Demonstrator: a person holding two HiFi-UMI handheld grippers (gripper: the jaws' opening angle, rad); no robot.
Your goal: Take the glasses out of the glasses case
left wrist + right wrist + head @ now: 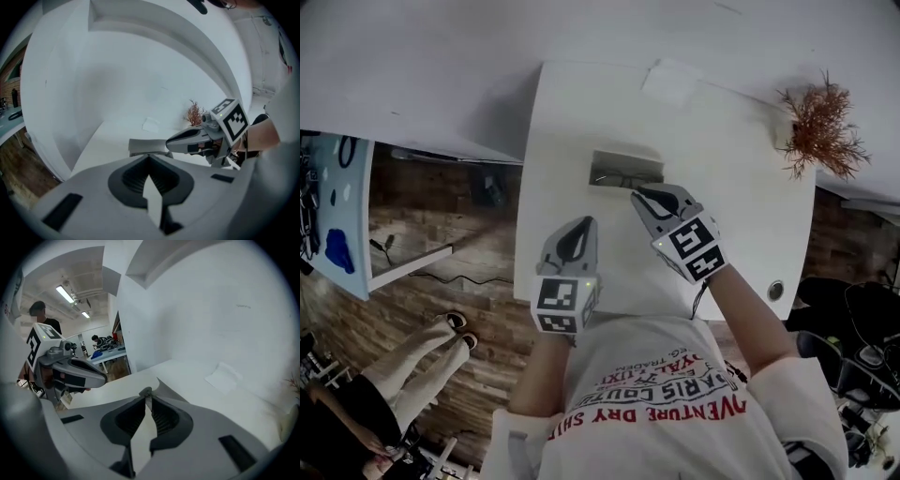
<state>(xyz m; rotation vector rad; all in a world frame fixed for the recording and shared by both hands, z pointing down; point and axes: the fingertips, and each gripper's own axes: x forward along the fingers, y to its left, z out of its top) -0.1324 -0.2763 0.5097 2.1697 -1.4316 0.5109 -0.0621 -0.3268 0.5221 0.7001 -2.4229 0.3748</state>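
Note:
A grey glasses case (625, 169) lies open on the white table (741, 216), with dark glasses (617, 179) inside it. My right gripper (638, 195) is at the case's near edge. In the right gripper view its tips (146, 392) are closed on a small dark bit at the edge of the grey case (171, 397). My left gripper (585, 223) hangs shut and empty above the table, to the left of and nearer than the case. In the left gripper view the case (144, 146) lies just beyond the left gripper (149, 157), with the right gripper (187, 137) over its right end.
A white folded cloth (672, 80) lies at the far side of the table. A dried reddish plant (820, 127) stands at the far right corner. A round cable hole (775, 290) sits near the right front. A person (403, 366) stands on the wooden floor left of the table.

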